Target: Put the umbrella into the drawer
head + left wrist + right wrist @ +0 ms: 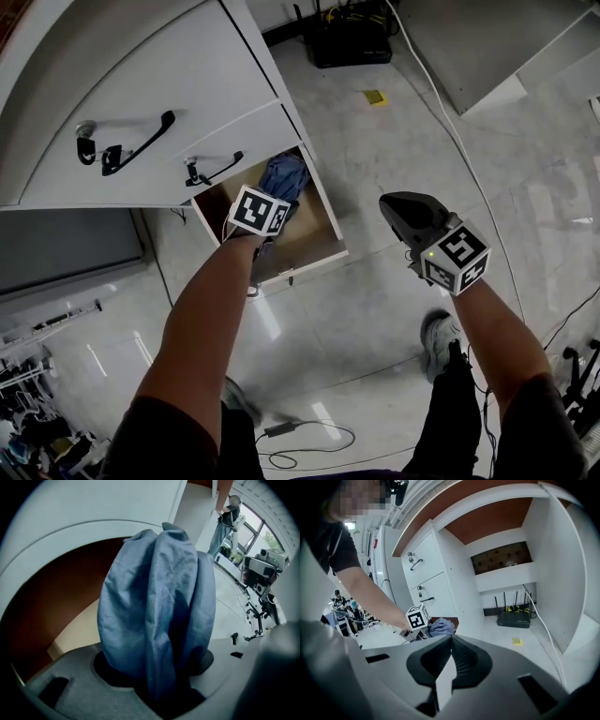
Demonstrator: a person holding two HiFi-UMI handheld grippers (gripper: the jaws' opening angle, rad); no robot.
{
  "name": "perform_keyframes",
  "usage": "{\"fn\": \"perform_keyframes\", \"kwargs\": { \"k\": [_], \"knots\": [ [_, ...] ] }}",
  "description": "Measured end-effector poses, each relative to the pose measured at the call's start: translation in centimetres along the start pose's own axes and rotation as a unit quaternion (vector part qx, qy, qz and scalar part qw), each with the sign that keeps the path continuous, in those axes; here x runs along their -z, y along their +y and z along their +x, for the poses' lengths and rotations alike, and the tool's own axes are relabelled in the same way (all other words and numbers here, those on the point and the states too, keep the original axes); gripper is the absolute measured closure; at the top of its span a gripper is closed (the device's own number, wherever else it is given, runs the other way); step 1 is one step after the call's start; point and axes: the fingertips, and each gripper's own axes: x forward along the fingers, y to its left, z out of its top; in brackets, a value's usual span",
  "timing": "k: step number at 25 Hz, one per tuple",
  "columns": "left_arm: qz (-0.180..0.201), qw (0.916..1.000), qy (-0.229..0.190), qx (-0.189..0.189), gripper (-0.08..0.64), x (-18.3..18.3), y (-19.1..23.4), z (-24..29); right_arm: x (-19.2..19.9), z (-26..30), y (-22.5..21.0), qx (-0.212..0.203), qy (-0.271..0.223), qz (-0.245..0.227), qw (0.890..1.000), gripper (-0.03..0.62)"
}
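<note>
The folded blue umbrella point(284, 176) hangs over the open bottom drawer point(330, 249) of a white cabinet. My left gripper point(277, 204) is shut on it and points steeply down. In the left gripper view the umbrella's point(157, 602) bunched fabric fills the space between the jaws of the left gripper point(157, 663), with the drawer's brown inside behind it. My right gripper point(394, 208) hovers over the floor to the right of the drawer. Its jaws meet at the tips of the right gripper point(451, 641) with nothing in them. From there the umbrella point(442, 626) shows beside the left gripper's marker cube point(417, 618).
Two closed drawers with black handles point(141, 139) point(216, 171) sit above the open one. A black router point(352, 42), a yellow tag point(375, 97) and a white cable point(441, 103) lie on the floor behind. My shoe point(439, 339) and a cord point(300, 433) are below.
</note>
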Motion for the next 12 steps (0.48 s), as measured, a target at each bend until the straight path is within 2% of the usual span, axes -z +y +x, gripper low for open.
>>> {"fn": "perform_keyframes", "kwargs": {
  "k": [12],
  "knots": [
    [-0.026,0.9979,-0.016,-0.058,0.313,0.3,3.7,2.4,2.6,-0.5,-0.6,-0.001,0.009,0.013,1.0,0.598]
  ]
}}
